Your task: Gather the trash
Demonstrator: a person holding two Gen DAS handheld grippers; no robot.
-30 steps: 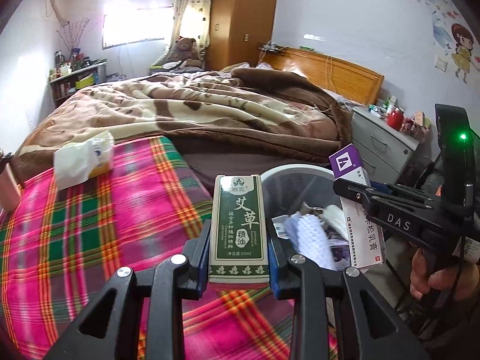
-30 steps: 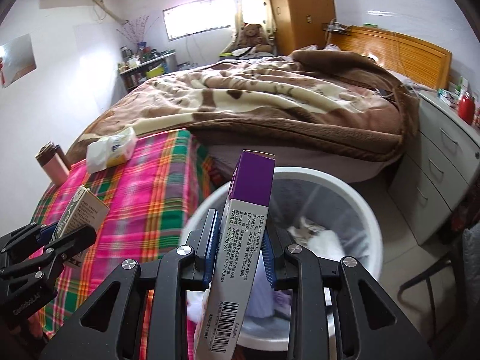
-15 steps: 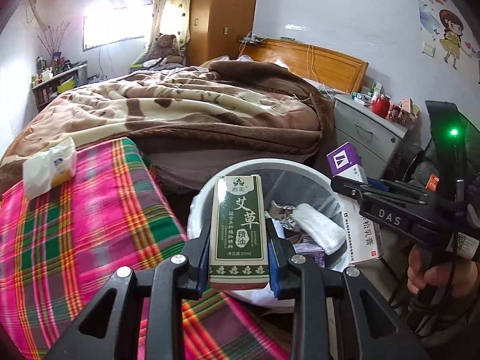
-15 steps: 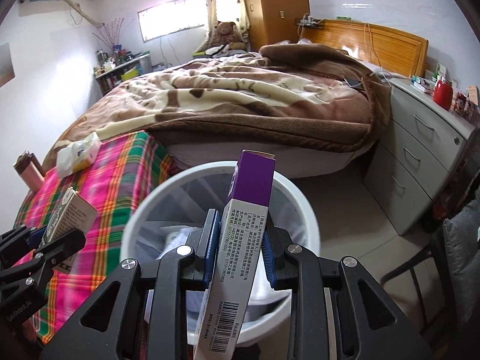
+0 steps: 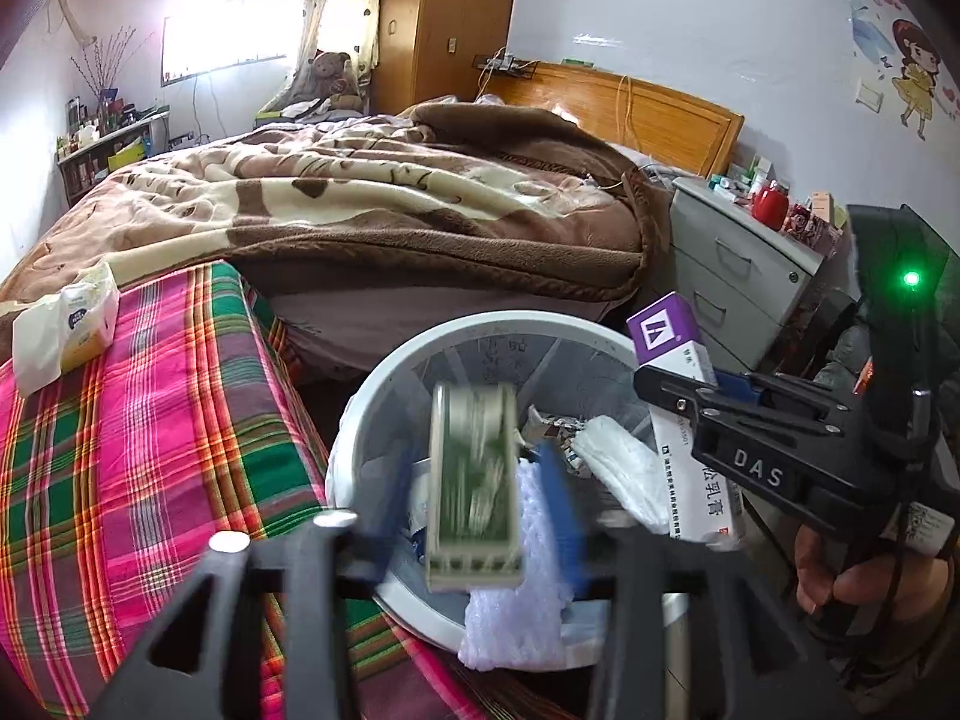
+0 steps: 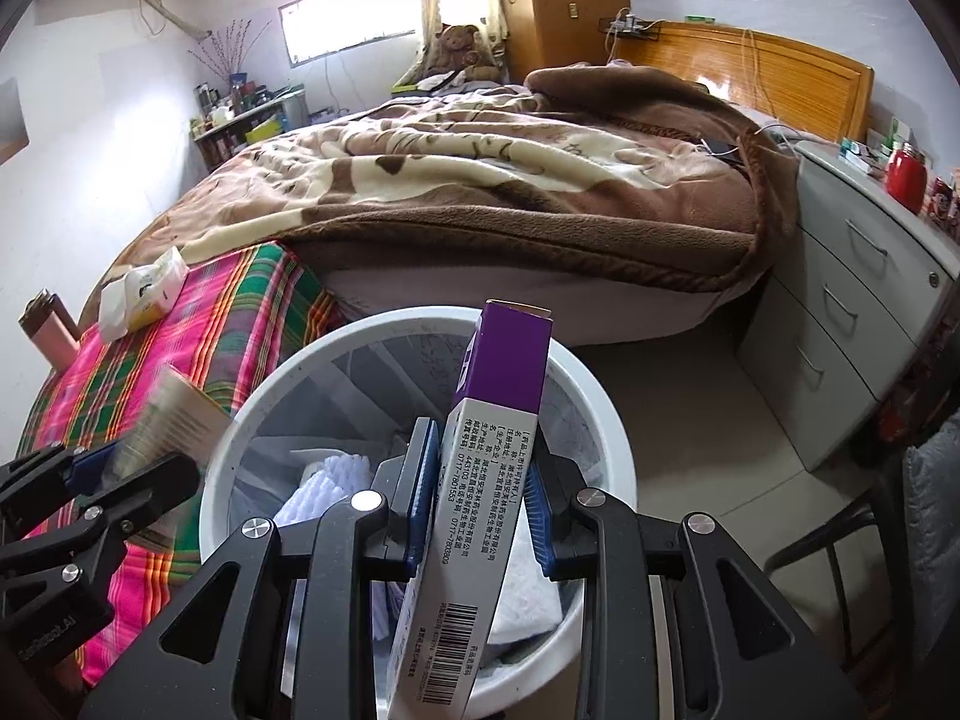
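Risk noted: green box (image 5: 474, 480), blurred between spread jaws of left gripper (image 5: 474, 516), could clip the white bin (image 5: 360, 420) rim and bounce out. Purple-and-white box (image 6: 480, 480) is gripped upright by right gripper (image 6: 480, 510) above the bin; a tilted release could snag it.

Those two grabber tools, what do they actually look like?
Both are matte black plastic frames with triangular cut-outs, silver screws and blue finger pads. The right gripper carries white "DAS" lettering, a green light, a black cable; a bare hand holds its handle. The left gripper looks alike.
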